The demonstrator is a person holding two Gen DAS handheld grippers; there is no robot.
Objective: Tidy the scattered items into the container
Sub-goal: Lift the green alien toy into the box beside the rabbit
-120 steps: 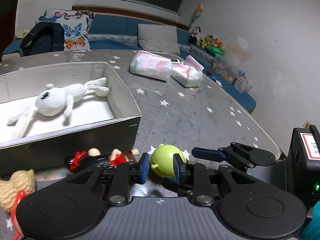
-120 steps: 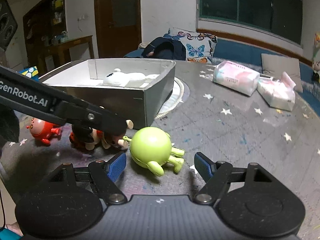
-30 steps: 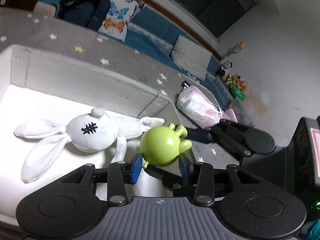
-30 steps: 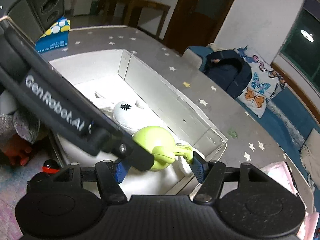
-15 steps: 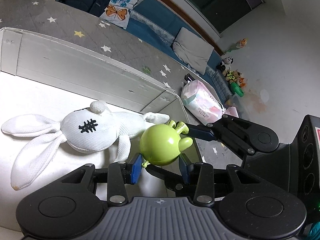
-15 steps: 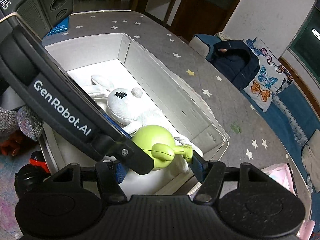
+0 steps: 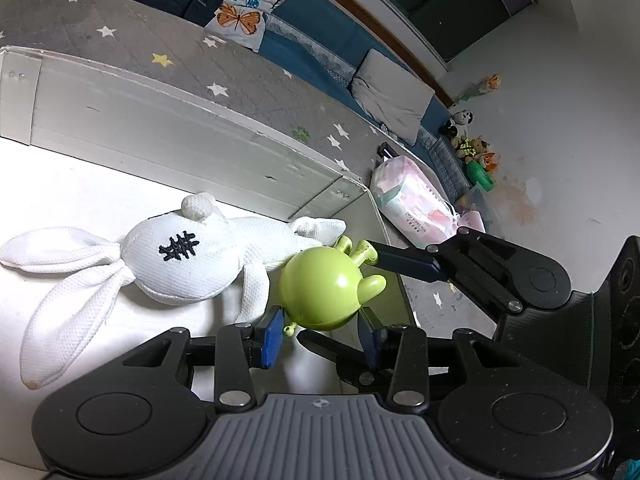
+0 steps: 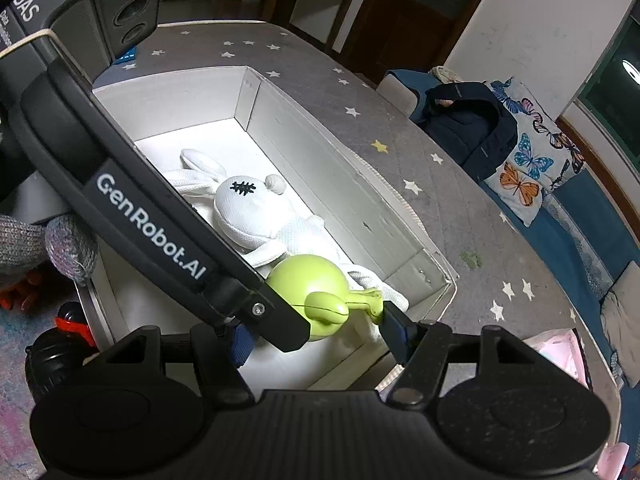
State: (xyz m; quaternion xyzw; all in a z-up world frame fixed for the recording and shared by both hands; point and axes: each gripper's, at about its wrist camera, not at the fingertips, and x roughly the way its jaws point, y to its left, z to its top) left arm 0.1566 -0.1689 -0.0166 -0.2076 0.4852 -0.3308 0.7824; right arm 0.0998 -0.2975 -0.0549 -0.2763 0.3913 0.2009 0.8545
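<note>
My left gripper is shut on a round green toy and holds it inside the white box, near its right end wall. A white plush rabbit lies on the box floor just left of the toy. In the right wrist view the same green toy sits between the open fingers of my right gripper, whose right fingertip touches the toy's leg. The left gripper's arm crosses that view diagonally. The rabbit lies behind the toy there.
A black and red toy lies on the grey star-patterned mat outside the box's near wall. Pink tissue packs lie on the mat past the box. A dark bag and butterfly cushion sit at the back.
Both grippers have moved slightly further over the box with the green toy, which now hangs lower, closer to the rabbit's legs. The grip is unchanged.
</note>
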